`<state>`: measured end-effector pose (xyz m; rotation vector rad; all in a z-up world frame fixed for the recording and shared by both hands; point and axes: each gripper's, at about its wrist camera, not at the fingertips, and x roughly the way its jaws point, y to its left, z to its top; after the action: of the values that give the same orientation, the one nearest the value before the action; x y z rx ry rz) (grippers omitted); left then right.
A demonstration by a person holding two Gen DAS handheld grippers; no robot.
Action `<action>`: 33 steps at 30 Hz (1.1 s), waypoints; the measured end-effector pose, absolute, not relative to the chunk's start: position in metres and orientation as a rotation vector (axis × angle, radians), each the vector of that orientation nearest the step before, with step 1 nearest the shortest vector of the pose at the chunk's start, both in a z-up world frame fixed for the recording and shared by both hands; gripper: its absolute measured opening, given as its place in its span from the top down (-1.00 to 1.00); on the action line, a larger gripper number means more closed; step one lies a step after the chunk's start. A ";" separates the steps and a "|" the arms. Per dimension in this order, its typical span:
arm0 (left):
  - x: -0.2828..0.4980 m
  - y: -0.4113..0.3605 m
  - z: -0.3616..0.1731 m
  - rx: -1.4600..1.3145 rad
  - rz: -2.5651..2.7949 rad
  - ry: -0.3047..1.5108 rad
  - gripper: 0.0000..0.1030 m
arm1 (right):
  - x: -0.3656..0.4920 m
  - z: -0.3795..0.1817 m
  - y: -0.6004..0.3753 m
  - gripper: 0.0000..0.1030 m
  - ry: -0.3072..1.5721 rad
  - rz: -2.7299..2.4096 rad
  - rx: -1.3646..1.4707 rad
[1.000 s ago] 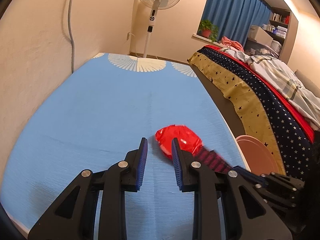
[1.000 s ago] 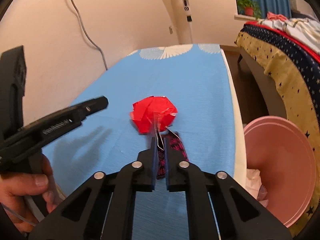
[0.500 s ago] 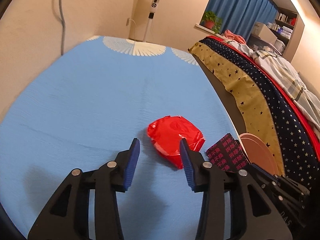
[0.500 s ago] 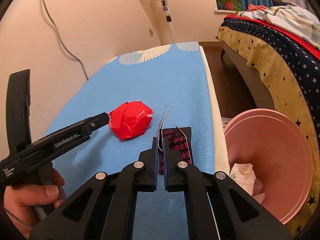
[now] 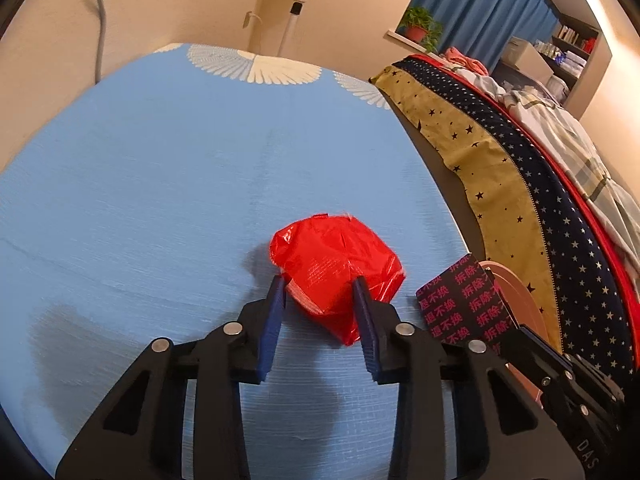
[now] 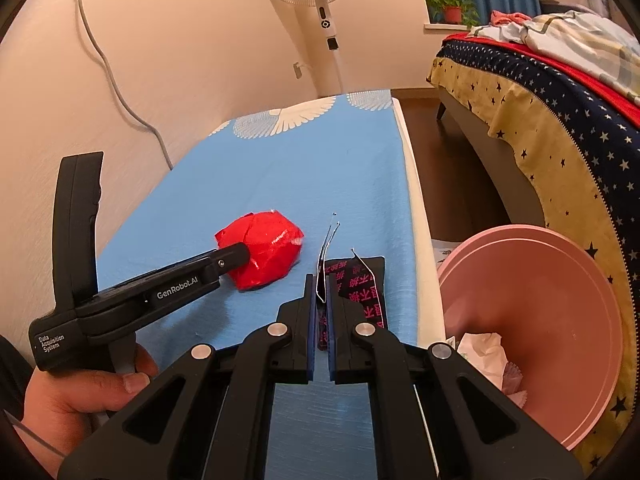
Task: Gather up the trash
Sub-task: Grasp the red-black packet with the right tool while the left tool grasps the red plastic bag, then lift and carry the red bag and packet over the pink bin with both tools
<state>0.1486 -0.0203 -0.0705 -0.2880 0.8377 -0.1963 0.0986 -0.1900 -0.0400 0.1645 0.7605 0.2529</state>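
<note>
A: Where does the red crumpled wrapper (image 5: 338, 264) lie, and how should it handle?

B: On the desk (image 5: 160, 200), its near half between the fingers of the left tongs (image 5: 320, 300), whose jaws are closing on it; the blue pads look to be at its sides. Judged light, soft and crinkly, likely slippery film. Grip across the bulky middle, not a loose edge.

A: And the right tongs (image 6: 319, 300)?

B: Almost fully closed, pinching the black tag (image 6: 366, 288) by its thin edge, just right of the left tongs. The pink bin (image 6: 560, 308) sits further right, beside the desk.

A: Legible writing?

B: "GenRobot.AI" and "Data Acquisition System" on the left tongs' body; pink Chinese characters on the tag, too small to read with confidence.
</note>
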 end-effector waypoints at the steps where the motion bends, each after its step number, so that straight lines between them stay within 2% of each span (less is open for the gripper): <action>1: 0.147 -0.021 -0.068 -0.278 -0.195 0.829 0.37 | 0.098 -0.039 -0.190 0.91 0.756 0.251 0.160; 13: 0.124 -0.023 -0.039 -0.148 -0.166 0.742 0.40 | 0.079 -0.016 -0.197 0.91 0.681 0.193 0.143; 33: 0.090 -0.050 -0.004 -0.113 -0.245 0.654 0.41 | 0.045 0.034 -0.238 0.91 0.566 0.085 0.138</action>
<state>0.0899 -0.0504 -0.0035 -0.1127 0.6544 -0.2454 0.0450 -0.2378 0.0337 0.1382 0.5665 0.0850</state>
